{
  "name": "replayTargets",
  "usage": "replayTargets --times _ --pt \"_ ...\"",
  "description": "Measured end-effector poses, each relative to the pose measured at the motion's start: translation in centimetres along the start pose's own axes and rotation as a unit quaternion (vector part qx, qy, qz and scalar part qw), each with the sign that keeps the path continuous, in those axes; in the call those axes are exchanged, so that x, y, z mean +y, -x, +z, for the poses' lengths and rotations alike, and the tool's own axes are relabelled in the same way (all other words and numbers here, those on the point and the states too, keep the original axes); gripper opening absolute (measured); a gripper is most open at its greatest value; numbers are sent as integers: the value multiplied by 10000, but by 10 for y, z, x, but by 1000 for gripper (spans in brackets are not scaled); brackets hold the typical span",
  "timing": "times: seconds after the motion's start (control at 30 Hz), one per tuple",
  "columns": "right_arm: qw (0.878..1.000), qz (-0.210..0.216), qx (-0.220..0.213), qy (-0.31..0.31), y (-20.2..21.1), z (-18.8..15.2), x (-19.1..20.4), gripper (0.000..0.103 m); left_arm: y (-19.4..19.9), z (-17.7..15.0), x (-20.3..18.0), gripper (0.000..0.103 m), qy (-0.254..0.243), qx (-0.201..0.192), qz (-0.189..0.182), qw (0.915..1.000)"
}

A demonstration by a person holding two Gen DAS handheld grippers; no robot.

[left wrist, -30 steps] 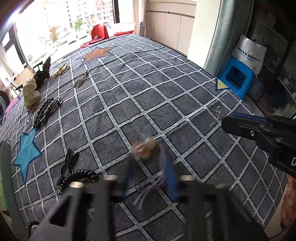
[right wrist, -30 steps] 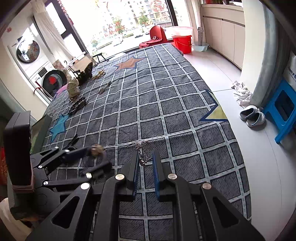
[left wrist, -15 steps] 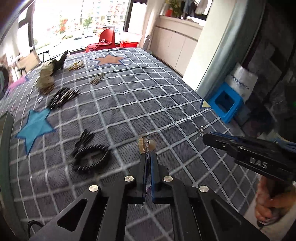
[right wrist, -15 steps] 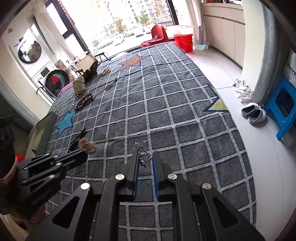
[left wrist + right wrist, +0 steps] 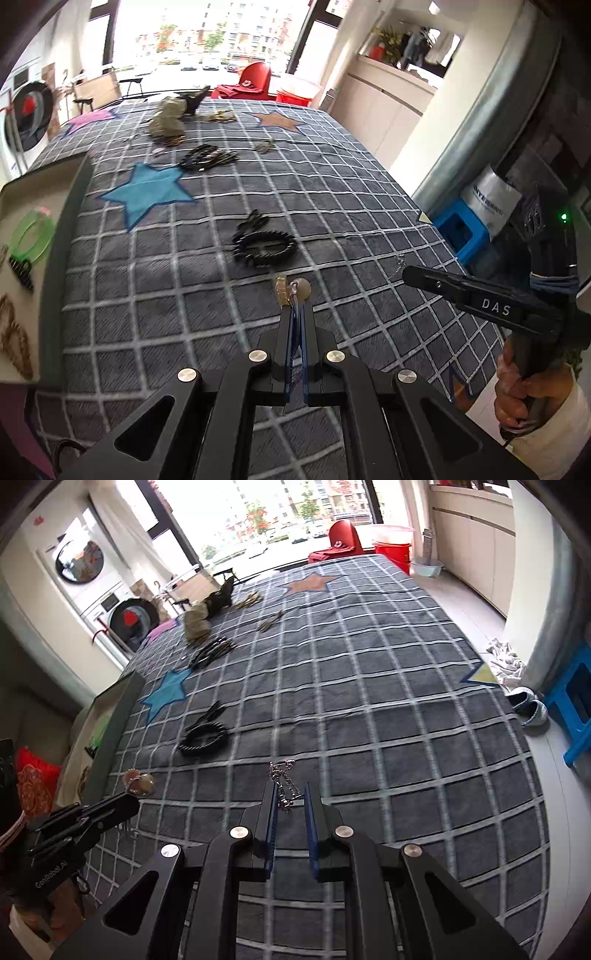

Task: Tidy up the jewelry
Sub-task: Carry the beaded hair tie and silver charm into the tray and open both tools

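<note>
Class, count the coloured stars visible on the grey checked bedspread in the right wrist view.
4: orange star at far end, blue star left, pink star far left, yellow star right edge. More may be hidden.

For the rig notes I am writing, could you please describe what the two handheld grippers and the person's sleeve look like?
Both grippers are matte black angular frames with silver round bolts and blue pads lining two slim fingers. The right gripper carries white "DAS" lettering, a green light and a blue band on its handle; the left gripper reads "GenRobot.AI". The sleeve is white.
</note>
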State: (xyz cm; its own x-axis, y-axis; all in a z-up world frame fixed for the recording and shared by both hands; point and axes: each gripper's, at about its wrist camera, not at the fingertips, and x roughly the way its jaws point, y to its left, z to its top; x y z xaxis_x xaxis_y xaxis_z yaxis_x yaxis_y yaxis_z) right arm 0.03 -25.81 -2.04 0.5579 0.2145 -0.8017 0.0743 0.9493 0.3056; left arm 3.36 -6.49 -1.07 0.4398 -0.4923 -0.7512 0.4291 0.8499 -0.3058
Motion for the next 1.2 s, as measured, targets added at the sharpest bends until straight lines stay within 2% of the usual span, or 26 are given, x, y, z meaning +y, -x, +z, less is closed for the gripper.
replayTargets --times 0.23,0.6,0.97,1.2 --pt "9995 79 142 256 -5 -6 34 15 28 -16 27 5 226 -232 134 9994" --pt "9956 341 282 831 -19 10 108 15 80 -17 88 5 750 -786 493 9929" --pt "9840 796 405 1539 -46 38 200 15 122 -13 157 6 1252 -1154 1048 9798" --pt "9750 1058 493 1890 -66 61 248 15 136 8 201 6 1387 -1336 1628 9677"
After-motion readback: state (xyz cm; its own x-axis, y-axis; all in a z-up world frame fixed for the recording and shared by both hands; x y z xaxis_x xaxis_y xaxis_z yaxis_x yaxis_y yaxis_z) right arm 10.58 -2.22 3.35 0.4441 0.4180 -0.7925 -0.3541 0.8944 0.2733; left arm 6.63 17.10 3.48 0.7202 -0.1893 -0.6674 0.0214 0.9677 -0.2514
